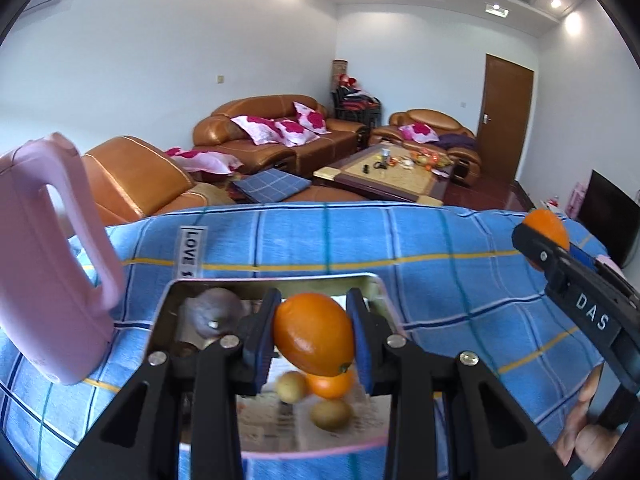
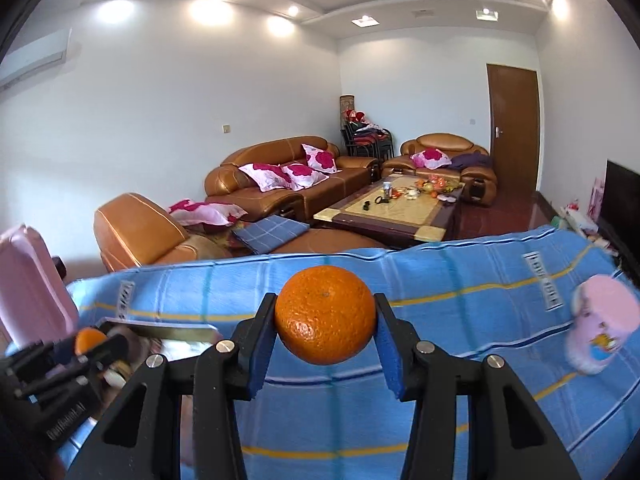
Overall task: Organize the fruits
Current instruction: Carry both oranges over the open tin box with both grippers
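Note:
My left gripper (image 1: pixel 313 334) is shut on an oval orange fruit (image 1: pixel 314 334), held above a metal tray (image 1: pixel 168 308) on the blue checked cloth. In the tray lie a small orange (image 1: pixel 330 386), two brownish-green fruits (image 1: pixel 292 386) (image 1: pixel 331 414) and a dark purple fruit (image 1: pixel 216 312). My right gripper (image 2: pixel 325 318) is shut on a round orange (image 2: pixel 325 314), lifted over the cloth. In the left wrist view the right gripper (image 1: pixel 548 236) shows at the right edge with that orange (image 1: pixel 550 226). The left gripper (image 2: pixel 86 344) with its fruit appears low left in the right wrist view.
A tall pink jug (image 1: pixel 52 264) stands left of the tray. A pink mug (image 2: pixel 602 324) lies on its side at the right of the cloth. Beyond the table are leather sofas (image 1: pixel 280 136), a coffee table (image 1: pixel 384 176) with small items, and a dark screen (image 1: pixel 608 216).

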### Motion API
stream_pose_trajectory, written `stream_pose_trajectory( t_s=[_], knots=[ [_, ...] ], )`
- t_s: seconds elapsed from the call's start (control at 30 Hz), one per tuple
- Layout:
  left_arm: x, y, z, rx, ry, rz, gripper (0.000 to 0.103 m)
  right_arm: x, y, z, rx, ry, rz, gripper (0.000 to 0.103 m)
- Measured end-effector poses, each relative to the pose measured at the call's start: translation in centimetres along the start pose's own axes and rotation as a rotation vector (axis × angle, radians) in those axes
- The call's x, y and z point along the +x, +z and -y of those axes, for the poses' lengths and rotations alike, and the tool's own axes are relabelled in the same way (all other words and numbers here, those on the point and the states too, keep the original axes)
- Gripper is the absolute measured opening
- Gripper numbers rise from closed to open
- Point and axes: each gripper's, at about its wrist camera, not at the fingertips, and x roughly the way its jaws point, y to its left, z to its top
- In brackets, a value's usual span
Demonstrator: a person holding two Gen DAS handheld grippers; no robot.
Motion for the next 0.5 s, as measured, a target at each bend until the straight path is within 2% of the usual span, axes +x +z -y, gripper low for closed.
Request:
stream_pose_trajectory(
  t_s=[0.27,0.5],
  knots=[
    [1.2,-1.7,-2.2,-0.014,0.044,-0.015,0.035,0.9,-2.1,-3.1,0.075,0.036,-0.018,0.048],
    [0.8,-2.7,-2.8,0.014,0.097,-0.006,0.035,0.7,-3.9,-3.8,0.052,0.021,-0.011,0.049]
  ],
)
